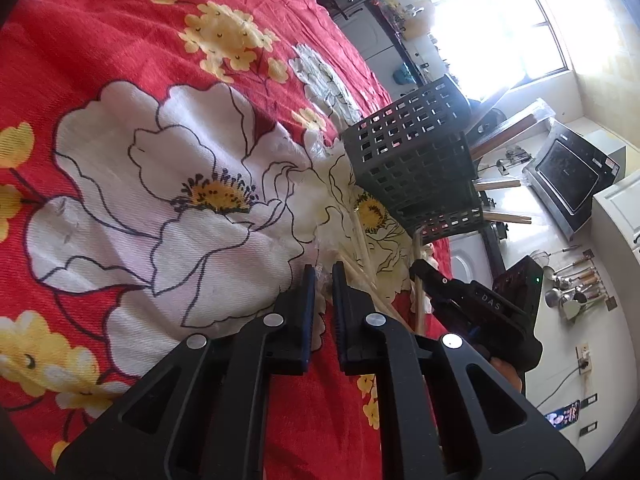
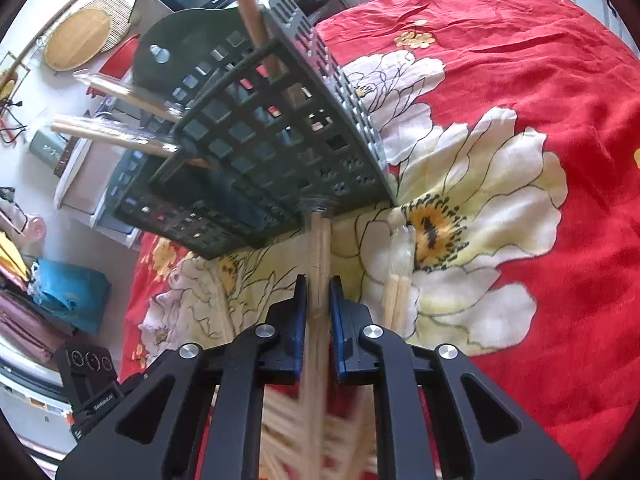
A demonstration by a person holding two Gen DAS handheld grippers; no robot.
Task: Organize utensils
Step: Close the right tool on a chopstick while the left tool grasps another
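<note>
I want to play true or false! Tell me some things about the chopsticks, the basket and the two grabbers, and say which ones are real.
1. The right gripper is pinching a pair of wooden chopsticks. True.
2. The basket is bright yellow. False: it is a dark, grey-green plastic basket with square holes.
3. The cloth under everything is red with big white flowers. True.
4. The left gripper is holding a spoon. False: nothing sits between its fingers, which are slightly apart.
5. Some wooden sticks already poke out of the basket. True.
6. The basket has solid walls you cannot see through. False: its walls are a grid of holes.
</note>
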